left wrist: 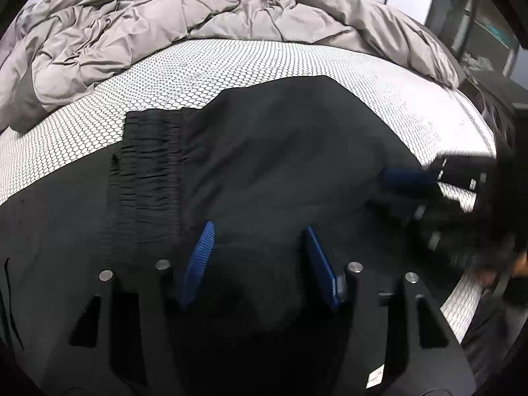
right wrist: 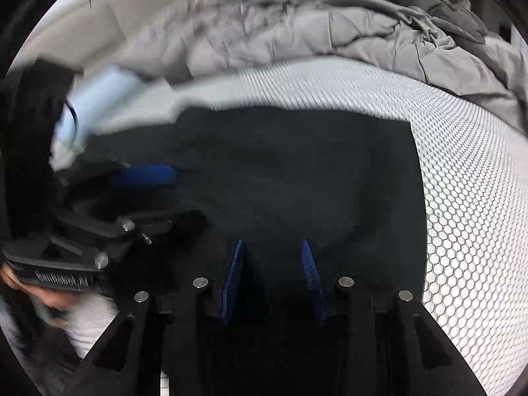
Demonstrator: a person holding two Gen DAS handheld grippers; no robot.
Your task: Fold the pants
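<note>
Black pants [left wrist: 270,151] lie flat on a white honeycomb-patterned bed surface [left wrist: 204,69]; their gathered elastic waistband [left wrist: 145,171] is at the left in the left wrist view. My left gripper [left wrist: 259,227] is open and empty, its blue pads just above the black cloth. My right gripper [left wrist: 406,178] shows blurred at the right of that view, low over the pants. In the right wrist view the pants [right wrist: 297,165] fill the middle, my right gripper [right wrist: 272,242] is open above them, and my left gripper [right wrist: 145,175] shows blurred at the left.
A crumpled grey duvet [left wrist: 148,26] is piled along the far side of the bed, also in the right wrist view [right wrist: 379,29]. The honeycomb surface [right wrist: 468,198] extends right of the pants. Dark furniture [left wrist: 488,33] stands beyond the bed's right edge.
</note>
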